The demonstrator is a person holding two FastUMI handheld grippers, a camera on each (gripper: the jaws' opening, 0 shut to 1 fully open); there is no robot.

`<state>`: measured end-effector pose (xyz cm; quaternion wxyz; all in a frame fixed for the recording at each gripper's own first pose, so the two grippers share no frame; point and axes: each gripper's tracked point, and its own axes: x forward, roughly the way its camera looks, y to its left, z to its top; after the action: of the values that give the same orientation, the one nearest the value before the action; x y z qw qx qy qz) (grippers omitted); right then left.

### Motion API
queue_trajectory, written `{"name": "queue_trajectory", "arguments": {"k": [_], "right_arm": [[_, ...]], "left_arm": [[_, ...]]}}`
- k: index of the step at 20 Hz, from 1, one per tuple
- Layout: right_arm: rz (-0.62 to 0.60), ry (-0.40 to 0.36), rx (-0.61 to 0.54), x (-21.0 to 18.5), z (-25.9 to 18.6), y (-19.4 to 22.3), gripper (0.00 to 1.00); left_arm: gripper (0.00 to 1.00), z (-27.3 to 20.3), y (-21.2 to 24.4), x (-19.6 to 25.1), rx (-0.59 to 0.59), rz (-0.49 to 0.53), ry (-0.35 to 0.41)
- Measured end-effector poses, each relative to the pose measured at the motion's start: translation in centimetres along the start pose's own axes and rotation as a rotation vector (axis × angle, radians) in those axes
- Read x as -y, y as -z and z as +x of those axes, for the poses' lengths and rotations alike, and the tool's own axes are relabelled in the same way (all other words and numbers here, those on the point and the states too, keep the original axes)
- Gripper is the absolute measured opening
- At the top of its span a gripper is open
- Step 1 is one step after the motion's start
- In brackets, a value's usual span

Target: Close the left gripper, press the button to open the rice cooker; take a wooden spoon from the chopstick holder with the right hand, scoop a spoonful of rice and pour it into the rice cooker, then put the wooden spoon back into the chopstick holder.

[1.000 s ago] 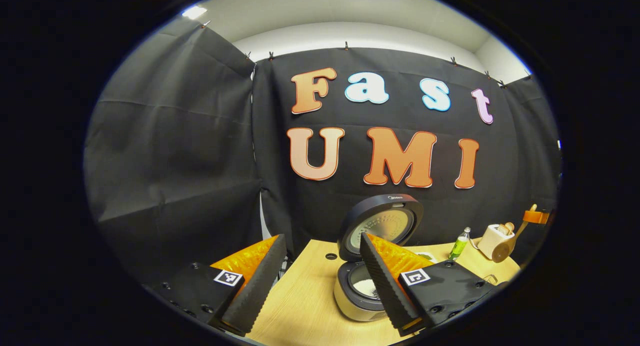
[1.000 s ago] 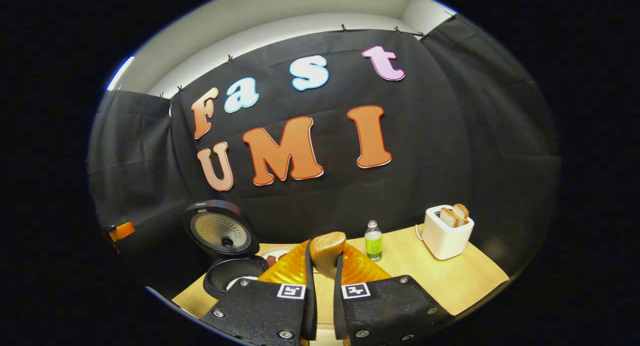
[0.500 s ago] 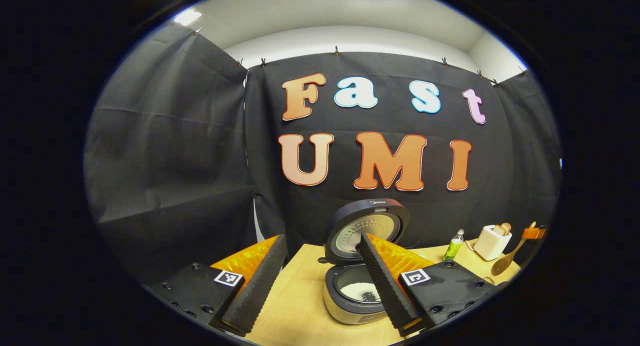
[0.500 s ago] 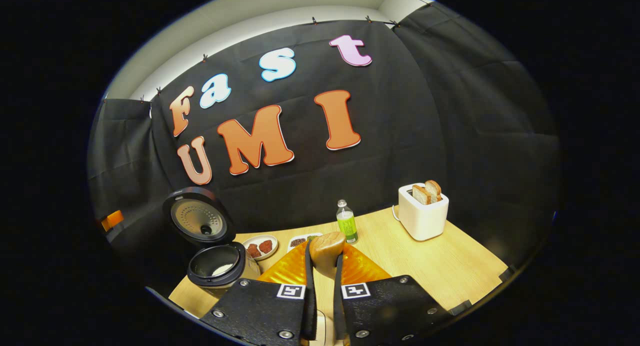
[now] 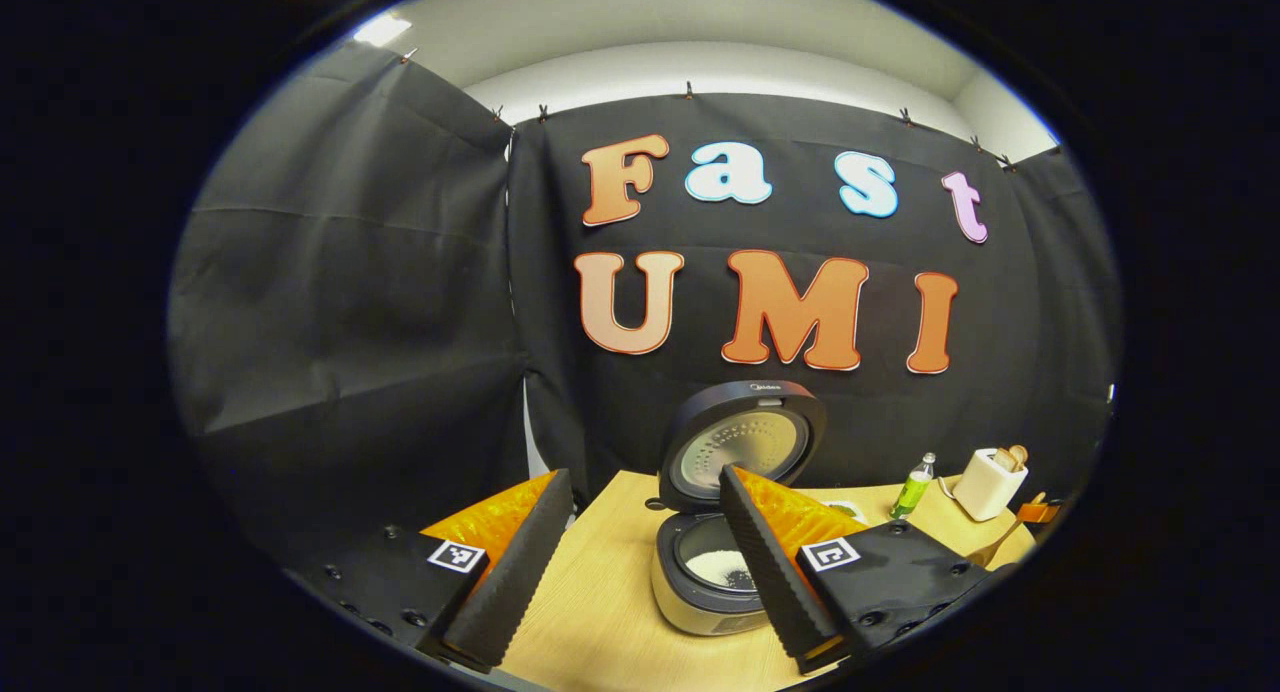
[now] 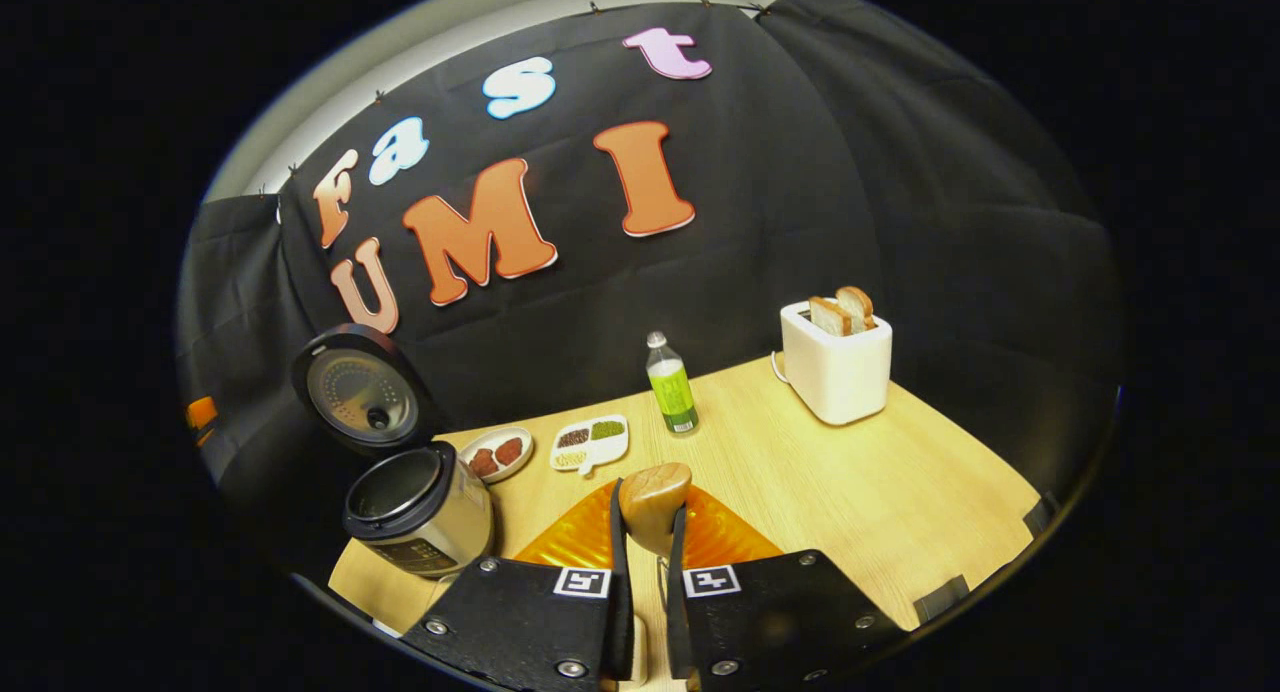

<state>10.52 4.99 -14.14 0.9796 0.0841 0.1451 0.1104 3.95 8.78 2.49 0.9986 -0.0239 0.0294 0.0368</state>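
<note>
The rice cooker (image 5: 690, 597) stands on the wooden table (image 5: 600, 592) with its lid (image 5: 745, 442) raised and white rice in its pot. My left gripper (image 5: 645, 477) hangs open just in front of it, nothing between its fingers. In the right gripper view the cooker (image 6: 420, 512) is at lower left. My right gripper (image 6: 650, 512) is shut on the wooden spoon (image 6: 652, 490), whose handle end sticks up between the fingers. In the left gripper view that gripper (image 5: 1040, 512) shows at far right, the spoon (image 5: 990, 552) hanging down from it over the table.
Beyond the spoon lie a small plate (image 6: 497, 455) with red pieces and a divided dish (image 6: 590, 442) of grains. A green bottle (image 6: 672, 387) and a white toaster (image 6: 835, 362) with bread stand farther back. The table's right edge (image 6: 1000, 562) is near.
My right gripper has tipped down towards the table with the spoon still in it; in the left gripper view it and the spoon have dropped lower. The left gripper has only shifted slightly.
</note>
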Motion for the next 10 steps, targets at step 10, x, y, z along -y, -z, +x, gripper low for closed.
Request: {"name": "queue_trajectory", "arguments": {"k": [10], "right_arm": [[0.075, -0.004, -0.06, 1.9, 1.5, 2.5, 0.24]], "left_arm": [[1.0, -1.2, -0.7, -0.6, 0.011, 0.023, -0.044]]}}
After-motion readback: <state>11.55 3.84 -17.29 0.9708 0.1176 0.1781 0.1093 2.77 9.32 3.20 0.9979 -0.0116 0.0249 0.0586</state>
